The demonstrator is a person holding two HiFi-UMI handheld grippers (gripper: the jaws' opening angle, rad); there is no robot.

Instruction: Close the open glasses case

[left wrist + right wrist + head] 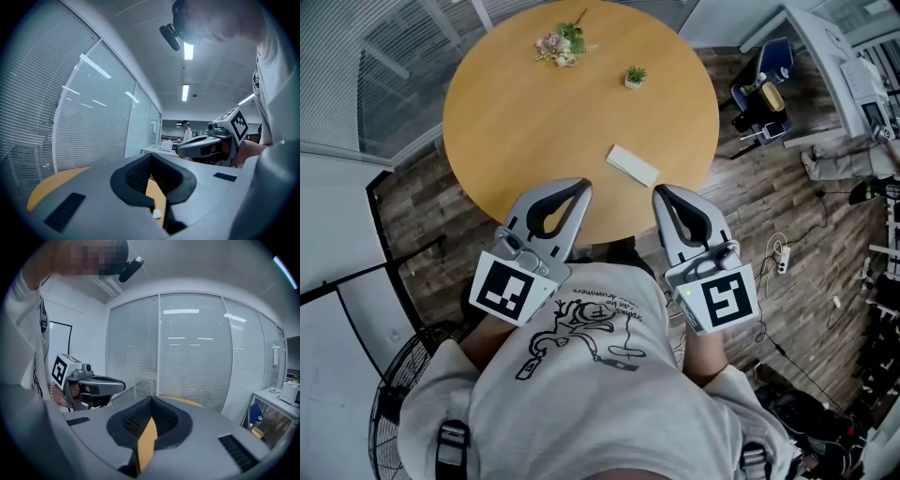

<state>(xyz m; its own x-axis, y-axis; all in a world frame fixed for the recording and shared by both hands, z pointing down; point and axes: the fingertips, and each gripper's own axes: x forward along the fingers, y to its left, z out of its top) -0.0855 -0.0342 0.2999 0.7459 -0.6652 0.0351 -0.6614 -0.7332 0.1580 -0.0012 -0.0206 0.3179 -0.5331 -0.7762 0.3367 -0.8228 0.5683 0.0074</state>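
The glasses case (633, 165) is a white, flat oblong lying on the round wooden table (534, 122), near its front right edge. Whether its lid is up cannot be told from the head view. My left gripper (584, 186) is held over the table's near edge, left of and short of the case, with its jaws shut on nothing. My right gripper (659, 191) hangs just in front of the case, also shut and empty. In the left gripper view the pads (140, 173) meet at the tip, and the right gripper (211, 145) shows beside them. The right gripper view shows its pads (161, 420) touching.
A small potted plant (635, 77) and a bunch of dried flowers (565, 44) sit at the table's far side. A blue chair (766, 84) and floor cables with a power strip (783, 258) lie to the right. A fan (403, 394) stands at lower left.
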